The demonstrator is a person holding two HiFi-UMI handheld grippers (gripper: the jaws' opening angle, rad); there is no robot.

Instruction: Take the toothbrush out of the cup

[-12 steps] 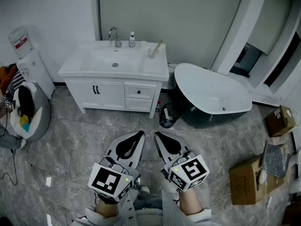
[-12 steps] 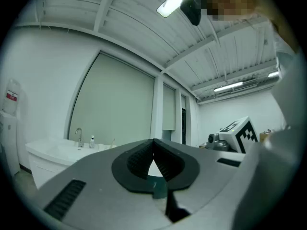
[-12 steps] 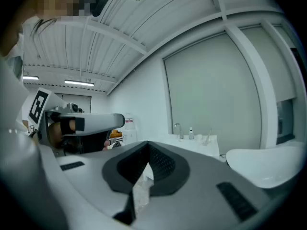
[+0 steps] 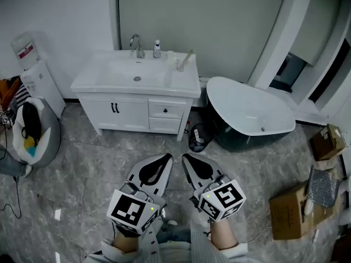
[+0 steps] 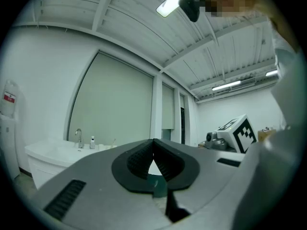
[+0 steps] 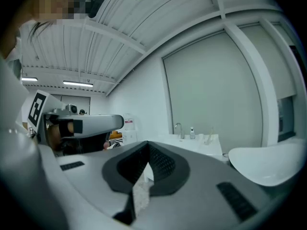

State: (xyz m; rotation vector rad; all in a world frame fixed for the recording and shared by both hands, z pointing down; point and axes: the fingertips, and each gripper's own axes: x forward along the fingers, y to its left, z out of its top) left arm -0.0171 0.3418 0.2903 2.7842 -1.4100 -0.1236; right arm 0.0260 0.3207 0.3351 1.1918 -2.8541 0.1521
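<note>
The sink surface [image 4: 104,84] has drifted slightly lower in the head view. The left claw [image 4: 166,158] and right claw [image 4: 186,158] are closed and empty. Arriving closed could topple the cup [image 4: 179,66], which seemingly holds the toothbrush [image 4: 187,56].

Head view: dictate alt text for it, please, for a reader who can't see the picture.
The left gripper and right gripper, both shut and empty, point toward a white vanity some way ahead. On its right end a toothbrush leans in a cup. A bathtub stands to the vanity's right.
</note>
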